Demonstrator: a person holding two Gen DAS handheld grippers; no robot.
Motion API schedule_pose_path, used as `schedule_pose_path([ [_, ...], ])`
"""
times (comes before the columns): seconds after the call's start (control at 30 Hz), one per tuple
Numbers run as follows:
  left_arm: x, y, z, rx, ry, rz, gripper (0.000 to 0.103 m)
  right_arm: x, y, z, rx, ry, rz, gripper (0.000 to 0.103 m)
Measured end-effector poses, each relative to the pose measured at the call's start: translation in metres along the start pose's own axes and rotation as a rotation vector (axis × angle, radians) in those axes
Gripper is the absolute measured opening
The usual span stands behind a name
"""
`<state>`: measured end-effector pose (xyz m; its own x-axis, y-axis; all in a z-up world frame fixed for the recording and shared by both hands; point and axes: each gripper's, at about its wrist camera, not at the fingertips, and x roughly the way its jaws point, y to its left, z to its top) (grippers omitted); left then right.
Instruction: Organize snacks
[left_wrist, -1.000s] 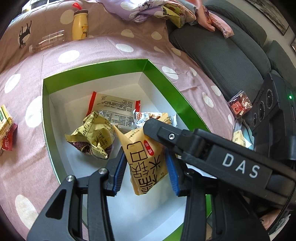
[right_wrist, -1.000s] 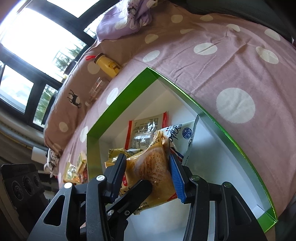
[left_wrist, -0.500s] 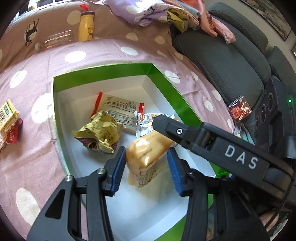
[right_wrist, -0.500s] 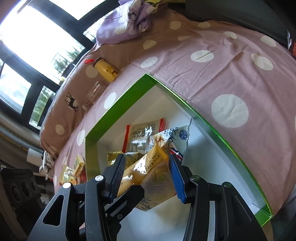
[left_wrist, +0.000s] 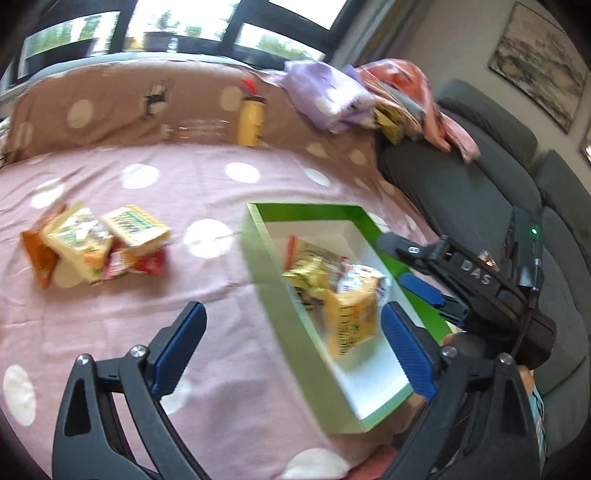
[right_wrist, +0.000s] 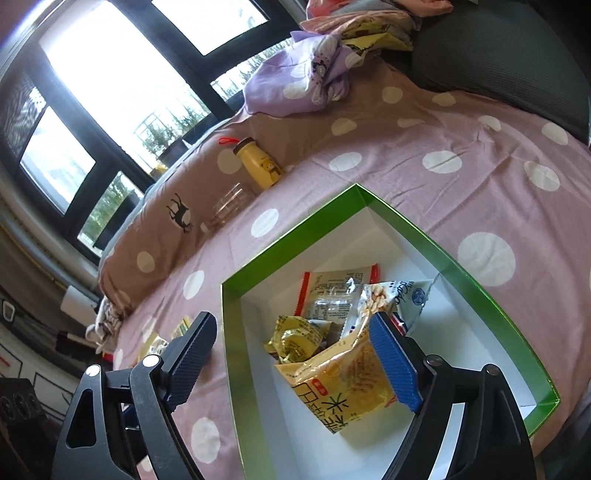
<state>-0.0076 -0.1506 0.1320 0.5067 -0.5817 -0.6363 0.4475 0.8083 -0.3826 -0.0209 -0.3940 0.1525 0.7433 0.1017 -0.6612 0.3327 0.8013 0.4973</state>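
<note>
Both wide open now: left claw (left_wrist: 291, 339) and right claw (right_wrist: 295, 354), holding nothing. Let go of the yellow snack bag (right_wrist: 347, 380), which a moment ago sat squeezed between them. Bag now lying inside the green box (right_wrist: 491, 291), on top of other snacks. Left claw pulled back and turned toward a pile of snacks (left_wrist: 96, 243) on the dotted bed cover (left_wrist: 229, 332).

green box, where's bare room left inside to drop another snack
The green-rimmed white box is bare along its near white floor and right wall, below the yellow rice-cracker bag. The far corner is crowded: crumpled gold wrapper, red-edged packet, blue-and-white packet.
</note>
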Motion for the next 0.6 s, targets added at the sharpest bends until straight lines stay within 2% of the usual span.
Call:
schedule_pose_path([
  [0.23,-0.037,0.074,-0.018,-0.093,-0.050,0.225,0.101,0.007,0.030,-0.012,-0.077,0.007,0.021,0.090],
  [0.37,-0.050,0.119,-0.028,-0.192,-0.067,0.273,0.101,0.012,0.051,-0.022,-0.140,0.018,0.027,0.090],
  [0.5,-0.057,0.153,-0.038,-0.261,-0.101,0.360,0.101,0.017,0.075,-0.035,-0.214,0.015,0.036,0.091],
  [0.6,-0.062,0.172,-0.044,-0.307,-0.087,0.371,0.101,0.024,0.091,-0.046,-0.243,0.043,0.052,0.091],
])
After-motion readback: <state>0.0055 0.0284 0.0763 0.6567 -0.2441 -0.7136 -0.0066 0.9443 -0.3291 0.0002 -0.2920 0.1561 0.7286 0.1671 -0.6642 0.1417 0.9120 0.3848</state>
